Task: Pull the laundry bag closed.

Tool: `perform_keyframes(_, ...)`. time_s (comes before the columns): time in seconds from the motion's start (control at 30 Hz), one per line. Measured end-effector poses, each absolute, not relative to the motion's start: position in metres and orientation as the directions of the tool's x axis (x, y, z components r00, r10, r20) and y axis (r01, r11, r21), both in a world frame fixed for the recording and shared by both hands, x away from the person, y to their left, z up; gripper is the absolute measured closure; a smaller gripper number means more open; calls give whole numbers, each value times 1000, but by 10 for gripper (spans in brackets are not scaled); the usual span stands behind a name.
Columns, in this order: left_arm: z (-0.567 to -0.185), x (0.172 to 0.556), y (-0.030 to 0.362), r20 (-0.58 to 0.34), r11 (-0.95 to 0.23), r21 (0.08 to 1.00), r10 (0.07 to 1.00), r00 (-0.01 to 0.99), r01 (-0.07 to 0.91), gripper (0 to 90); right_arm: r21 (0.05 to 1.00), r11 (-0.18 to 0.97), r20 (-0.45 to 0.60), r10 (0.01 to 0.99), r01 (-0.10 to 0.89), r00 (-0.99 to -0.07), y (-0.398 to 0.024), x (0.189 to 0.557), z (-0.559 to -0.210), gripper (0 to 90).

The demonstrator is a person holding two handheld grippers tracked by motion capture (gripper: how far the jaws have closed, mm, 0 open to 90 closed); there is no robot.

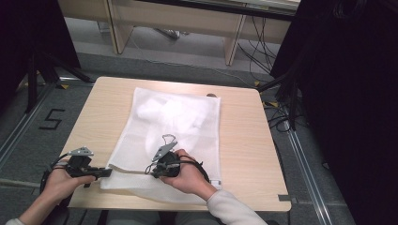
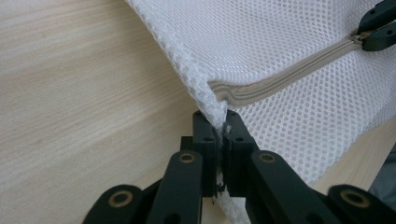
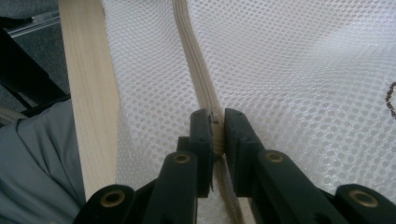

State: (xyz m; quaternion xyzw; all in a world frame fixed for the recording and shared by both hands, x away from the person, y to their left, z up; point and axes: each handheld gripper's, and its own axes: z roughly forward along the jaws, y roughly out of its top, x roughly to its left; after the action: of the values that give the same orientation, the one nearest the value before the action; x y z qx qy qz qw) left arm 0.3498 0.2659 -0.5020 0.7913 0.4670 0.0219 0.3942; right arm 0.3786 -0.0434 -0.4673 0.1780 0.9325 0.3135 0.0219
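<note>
Left gripper [image 2: 219, 128] clamped tight on the corner of the white mesh bag [image 2: 289, 60], zipper [image 2: 280, 77] just ahead. Right gripper [image 3: 217, 130] pinched shut on that zipper [image 3: 198, 74]. Bag spread flat on the counter [image 1: 244, 136], beyond both grippers.

left gripper [image 1: 107, 172]: jaws closed, pointing right, held low in the left hand [image 1: 63, 180]
right gripper [image 3: 217, 135]: jaws closed, right hand [image 1: 187, 176] wrapped around it
</note>
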Motion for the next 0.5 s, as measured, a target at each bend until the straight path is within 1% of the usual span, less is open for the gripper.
perform_keyframes(0.5,-502,350,265,-334,-249,643,760,558,724,854,583,745,72,350,325,-934,-49,378,-466,829)
